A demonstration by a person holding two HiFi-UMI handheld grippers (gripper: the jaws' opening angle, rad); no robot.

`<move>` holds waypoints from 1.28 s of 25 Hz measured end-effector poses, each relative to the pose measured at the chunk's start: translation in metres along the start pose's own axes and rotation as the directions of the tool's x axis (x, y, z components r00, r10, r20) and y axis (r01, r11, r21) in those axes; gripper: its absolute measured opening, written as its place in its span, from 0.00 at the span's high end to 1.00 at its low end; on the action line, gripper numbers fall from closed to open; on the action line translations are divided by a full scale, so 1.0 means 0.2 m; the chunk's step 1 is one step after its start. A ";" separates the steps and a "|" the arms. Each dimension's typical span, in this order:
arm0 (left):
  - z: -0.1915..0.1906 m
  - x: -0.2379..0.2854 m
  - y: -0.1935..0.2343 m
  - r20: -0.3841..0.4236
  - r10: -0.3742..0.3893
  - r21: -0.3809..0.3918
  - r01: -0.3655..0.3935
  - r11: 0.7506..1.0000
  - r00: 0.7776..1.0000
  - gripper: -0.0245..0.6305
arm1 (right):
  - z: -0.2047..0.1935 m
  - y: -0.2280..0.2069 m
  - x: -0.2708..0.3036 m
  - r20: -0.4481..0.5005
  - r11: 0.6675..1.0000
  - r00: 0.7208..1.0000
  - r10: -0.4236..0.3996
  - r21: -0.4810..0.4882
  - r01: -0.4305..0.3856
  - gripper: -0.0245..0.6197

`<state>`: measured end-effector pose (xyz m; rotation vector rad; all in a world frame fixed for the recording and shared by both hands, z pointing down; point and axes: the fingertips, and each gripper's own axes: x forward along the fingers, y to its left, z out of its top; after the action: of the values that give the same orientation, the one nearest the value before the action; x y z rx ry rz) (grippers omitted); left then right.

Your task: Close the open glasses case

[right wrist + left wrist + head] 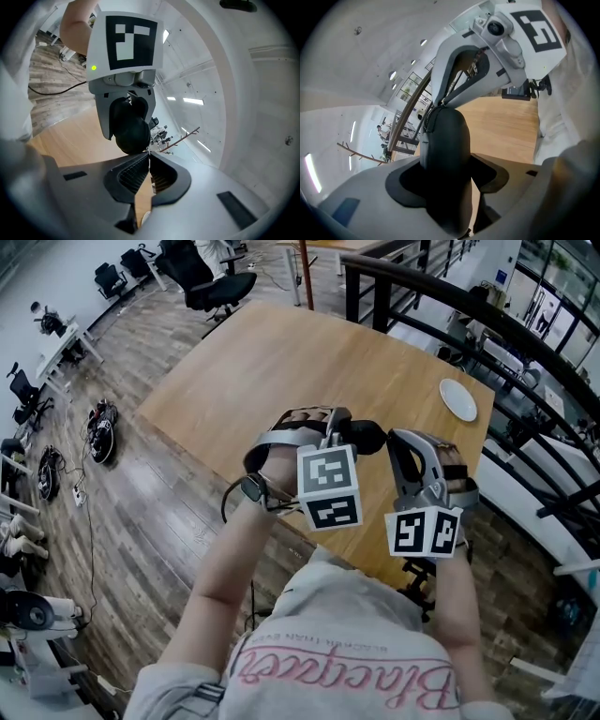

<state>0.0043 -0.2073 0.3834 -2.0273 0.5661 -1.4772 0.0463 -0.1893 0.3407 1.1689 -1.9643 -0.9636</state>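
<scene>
Both grippers are up over the wooden table (309, 362), close together at its near edge. The left gripper (349, 433) has the dark glasses case (445, 154) clamped between its jaws, the rounded shell poking out past the tips towards the right gripper (149, 158). The right gripper's jaws are pressed together, ribbed pads meeting with nothing between them, the tips just beside the end of the case; I cannot tell whether they touch it. A white plate (457, 399) sits far right on the table.
</scene>
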 end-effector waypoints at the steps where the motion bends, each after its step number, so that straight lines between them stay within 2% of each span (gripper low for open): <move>1: -0.01 0.01 -0.01 -0.026 0.007 0.017 -0.006 1.000 1.000 0.52 | 0.01 0.01 0.00 -0.003 1.000 1.000 0.005 -0.024 -0.005 0.93; 5: -0.05 0.06 0.00 -0.129 0.049 0.075 -0.040 0.996 0.990 0.53 | 0.04 0.04 0.00 -0.014 0.988 1.000 0.009 -0.157 -0.011 0.93; 7: -0.05 0.06 0.01 -0.126 0.051 0.072 -0.042 0.997 0.991 0.53 | 0.04 0.04 0.01 -0.016 0.983 1.000 -0.005 -0.183 0.002 0.93; 8: -0.04 0.06 0.01 -0.095 0.043 0.050 -0.038 0.998 0.995 0.53 | 0.04 0.02 0.01 -0.013 0.986 1.000 -0.014 -0.163 0.012 0.93; 10: 0.00 0.02 0.02 0.020 0.023 -0.017 -0.022 1.000 1.000 0.53 | 0.03 -0.01 0.01 -0.002 0.995 0.999 -0.038 -0.091 0.038 0.93; 12: 0.04 -0.03 0.02 0.169 0.002 -0.085 0.012 0.996 0.986 0.53 | 0.03 -0.06 -0.01 0.023 0.997 0.998 -0.062 -0.041 0.063 0.93; 14: 0.07 -0.08 0.02 0.289 -0.010 -0.132 0.050 0.990 0.957 0.52 | 0.07 -0.09 -0.04 0.085 0.996 0.993 -0.081 -0.035 0.084 0.93; 18: 0.09 -0.14 0.00 0.448 -0.066 -0.209 0.176 0.962 0.891 0.52 | 0.16 -0.11 -0.10 0.238 0.983 0.966 -0.106 -0.119 0.138 0.93; 20: 0.10 -0.16 -0.03 0.516 -0.109 -0.228 0.259 0.939 0.850 0.52 | 0.19 -0.12 -0.13 0.284 0.982 0.953 -0.104 -0.125 0.144 0.93; 24: 0.13 -0.20 -0.08 0.638 -0.184 -0.246 0.424 0.871 0.748 0.51 | 0.21 -0.16 -0.15 0.325 0.984 0.940 -0.106 -0.104 0.147 0.93; 27: 0.12 -0.20 -0.11 0.666 -0.216 -0.242 0.481 0.843 0.714 0.52 | 0.21 -0.17 -0.16 0.323 0.981 0.941 -0.103 -0.124 0.149 0.93; 29: 0.12 -0.19 -0.11 0.661 -0.224 -0.271 0.506 0.819 0.716 0.55 | 0.19 -0.17 -0.14 0.298 0.980 0.949 -0.099 -0.138 0.146 0.93; 30: 0.12 -0.18 -0.10 0.645 -0.222 -0.298 0.508 0.808 0.731 0.56 | 0.17 -0.17 -0.13 0.279 0.980 0.955 -0.098 -0.139 0.141 0.93; 31: 0.11 -0.17 -0.10 0.616 -0.219 -0.325 0.497 0.804 0.757 0.56 | 0.15 -0.17 -0.12 0.260 0.980 0.961 -0.098 -0.141 0.138 0.93; 32: 0.11 -0.15 -0.10 0.573 -0.213 -0.350 0.471 0.810 0.791 0.56 | 0.14 -0.17 -0.12 0.242 0.979 0.965 -0.099 -0.148 0.137 0.93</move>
<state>0.0162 -0.1701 0.3703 -2.9247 0.3488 -0.9458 0.0469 -0.1720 0.2945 1.1319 -1.9667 -1.3531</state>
